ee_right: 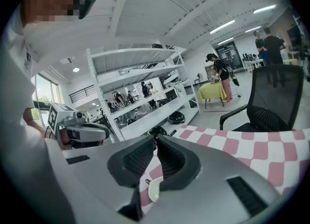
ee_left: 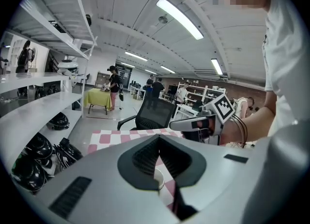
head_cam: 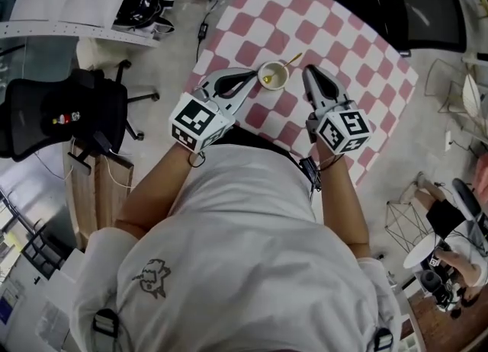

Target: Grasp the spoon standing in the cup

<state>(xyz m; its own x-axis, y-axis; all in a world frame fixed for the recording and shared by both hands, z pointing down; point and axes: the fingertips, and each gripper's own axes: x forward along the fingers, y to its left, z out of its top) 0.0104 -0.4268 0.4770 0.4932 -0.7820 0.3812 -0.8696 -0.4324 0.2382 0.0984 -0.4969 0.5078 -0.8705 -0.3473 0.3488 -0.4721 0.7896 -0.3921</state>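
Cup (ee_left: 158, 179) mostly hidden behind the jaws in both gripper views; only rim slivers show. Spoon (head_cam: 287, 62) bowl sunk in cup. Checked cloth (head_cam: 343, 38) near edge covered by person's torso (head_cam: 244, 251).

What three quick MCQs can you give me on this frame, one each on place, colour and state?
1. Where is the cup?
A. on a shelf
B. on the cloth, between the left claw and the right claw
C. on a chair seat

2. What colours are the cloth's checks?
A. blue and white
B. green and yellow
C. pink and white

3. What is the state of the spoon?
A. standing in the cup, gripped by neither claw
B. lying flat on the cloth
C. lifted clear of the cup

Key:
1 B: the head view shows the cup on the cloth with a claw tip to each side.
2 C: the squares are pink and white in every view.
3 A: its handle leans out over the cup's rim, and both claws are shut and empty beside it.
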